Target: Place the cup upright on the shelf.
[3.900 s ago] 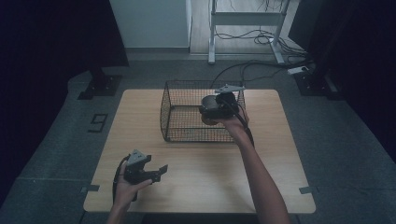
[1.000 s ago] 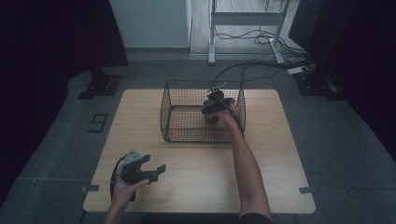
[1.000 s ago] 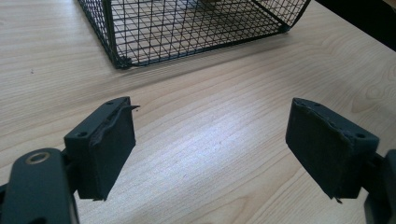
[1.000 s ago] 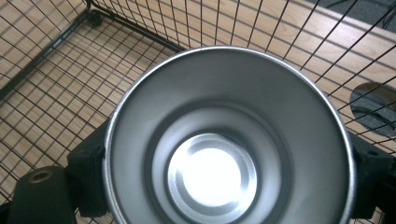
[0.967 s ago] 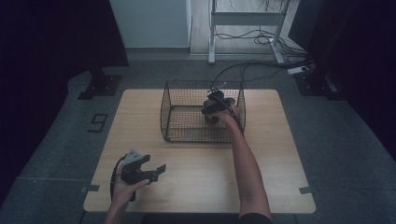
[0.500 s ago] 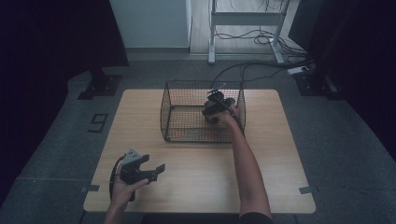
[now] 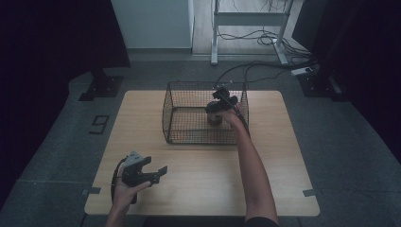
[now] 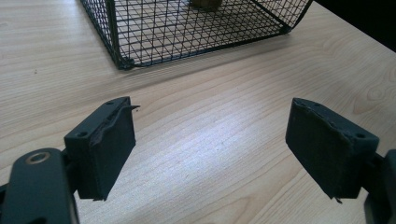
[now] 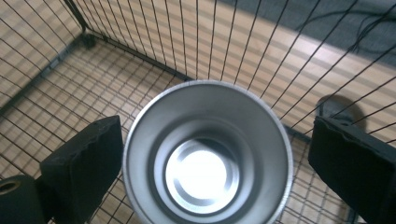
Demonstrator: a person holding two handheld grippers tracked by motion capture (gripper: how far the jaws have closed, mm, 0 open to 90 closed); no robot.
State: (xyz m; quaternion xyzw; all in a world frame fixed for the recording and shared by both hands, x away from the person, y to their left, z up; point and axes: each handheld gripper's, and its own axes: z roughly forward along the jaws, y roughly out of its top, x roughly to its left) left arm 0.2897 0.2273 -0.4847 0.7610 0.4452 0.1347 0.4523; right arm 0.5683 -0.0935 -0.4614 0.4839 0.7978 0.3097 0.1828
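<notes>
A shiny metal cup (image 9: 205, 172) stands upright on the floor of a black wire basket (image 7: 189, 86), near its right wall; from above it is a dark shape (image 7: 215, 118). My right gripper (image 9: 215, 135) reaches down into the basket around the cup. Its jaws have just been opening. The cup sits between them, with the left pad close to the rim and a clear gap at the right pad. My left gripper (image 7: 158, 172) hovers open over the bare front-left tabletop, nothing between its pads (image 8: 107, 144).
The basket (image 8: 187, 28) sits at the middle back of the wooden table (image 7: 283, 165). Dark floor surrounds the table, with cables and a metal stand (image 7: 246, 19) behind it. The right forearm crosses the table's right half.
Since the earliest frame the right hand has sunk from above the basket's rim down into it. Over the last second both hands look still.
</notes>
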